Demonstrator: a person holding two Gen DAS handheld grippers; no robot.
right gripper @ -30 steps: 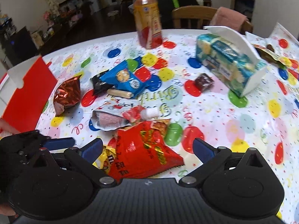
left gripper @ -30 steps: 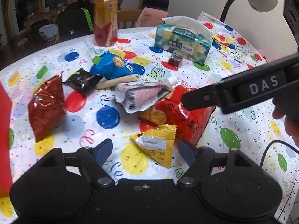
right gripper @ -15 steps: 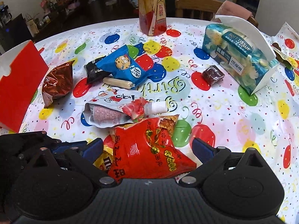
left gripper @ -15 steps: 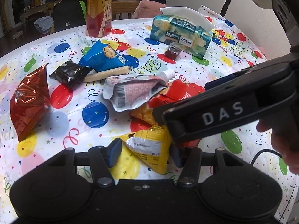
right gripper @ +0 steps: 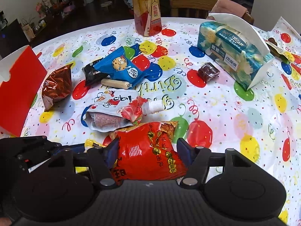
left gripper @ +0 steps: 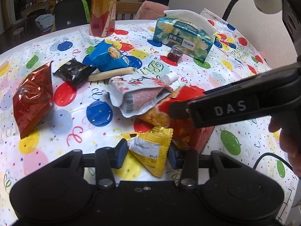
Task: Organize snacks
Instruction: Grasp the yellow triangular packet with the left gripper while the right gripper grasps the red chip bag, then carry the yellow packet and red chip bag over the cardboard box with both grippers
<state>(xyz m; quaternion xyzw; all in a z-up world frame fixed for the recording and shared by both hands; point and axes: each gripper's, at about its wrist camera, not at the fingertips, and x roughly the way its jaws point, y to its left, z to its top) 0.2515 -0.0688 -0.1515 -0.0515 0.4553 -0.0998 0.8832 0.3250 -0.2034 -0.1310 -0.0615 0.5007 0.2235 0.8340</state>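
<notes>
A yellow snack packet [left gripper: 150,146] lies near the table's front edge, and my left gripper [left gripper: 147,156] is shut on it, a finger pressing each side. Just to its right sits a red snack bag [right gripper: 150,160], also seen in the left wrist view [left gripper: 190,131]. My right gripper [right gripper: 147,150] is shut on that bag, both blue pads against its sides. One black finger [left gripper: 216,109] of the right gripper reaches in from the right, over the bag. Behind them lies a white spout pouch [right gripper: 112,111], partly on the red bag.
Further back lie a blue cookie packet [right gripper: 120,67], a black packet [left gripper: 73,72], a sausage stick [left gripper: 111,73] and a red foil bag [left gripper: 32,101]. A red box [right gripper: 17,94] stands at the left. A drink bottle [right gripper: 146,9], tissue pack [right gripper: 233,45] and dark jelly cup [right gripper: 207,72] sit behind.
Both grippers moved forward and narrowed. The left fingers closed in on the yellow packet; the right fingers closed in on the red bag.
</notes>
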